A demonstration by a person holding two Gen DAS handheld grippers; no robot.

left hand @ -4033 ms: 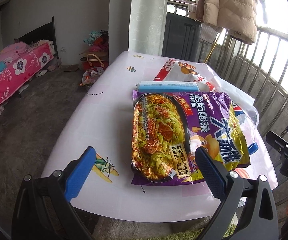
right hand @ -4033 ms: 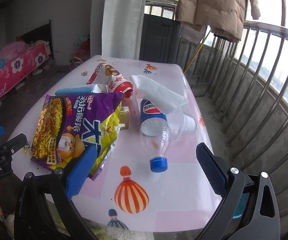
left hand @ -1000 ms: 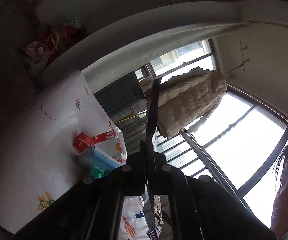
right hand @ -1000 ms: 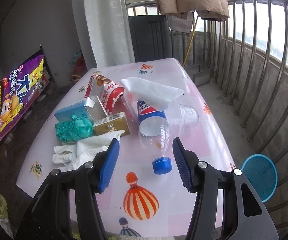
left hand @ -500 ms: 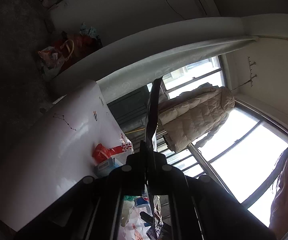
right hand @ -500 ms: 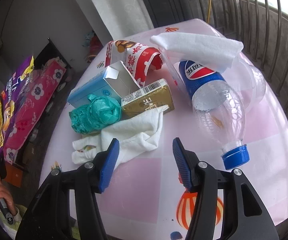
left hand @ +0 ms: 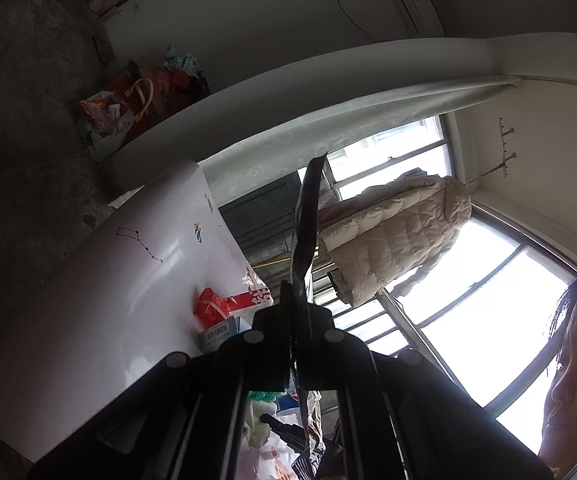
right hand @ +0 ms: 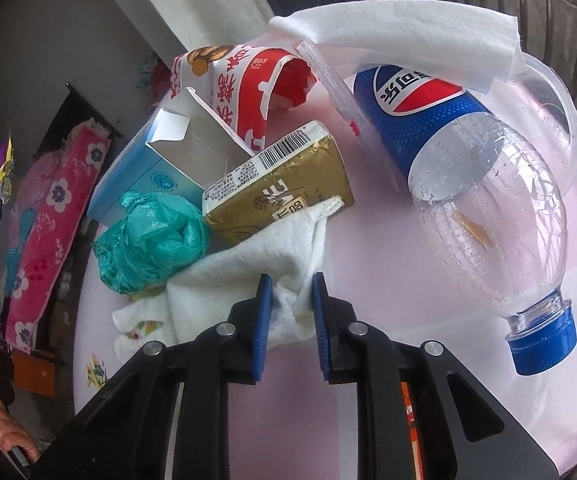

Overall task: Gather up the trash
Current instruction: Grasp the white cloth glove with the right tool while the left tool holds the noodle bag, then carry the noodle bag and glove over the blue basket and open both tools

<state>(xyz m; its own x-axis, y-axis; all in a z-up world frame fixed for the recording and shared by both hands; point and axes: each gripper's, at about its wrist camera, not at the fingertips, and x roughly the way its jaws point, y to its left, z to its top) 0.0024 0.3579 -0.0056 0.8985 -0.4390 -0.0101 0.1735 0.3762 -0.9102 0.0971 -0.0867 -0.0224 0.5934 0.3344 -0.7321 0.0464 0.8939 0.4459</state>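
While the left gripper (left hand: 300, 320) is pinching the glossy purple noodle bag (left hand: 306, 216) edge-on between fully closed fingers, the right gripper (right hand: 290, 304) is closing narrow blue pads on the crumpled white tissue (right hand: 248, 276). Left of the tissue is lying a wrinkled teal plastic bag (right hand: 152, 240); behind it, a gold foil brick pack (right hand: 284, 184); to its right, a clear ribbed Pepsi bottle (right hand: 480, 184). The soft tissue, partly tucked under the pack, is risking tearing or dragging neighbours along.
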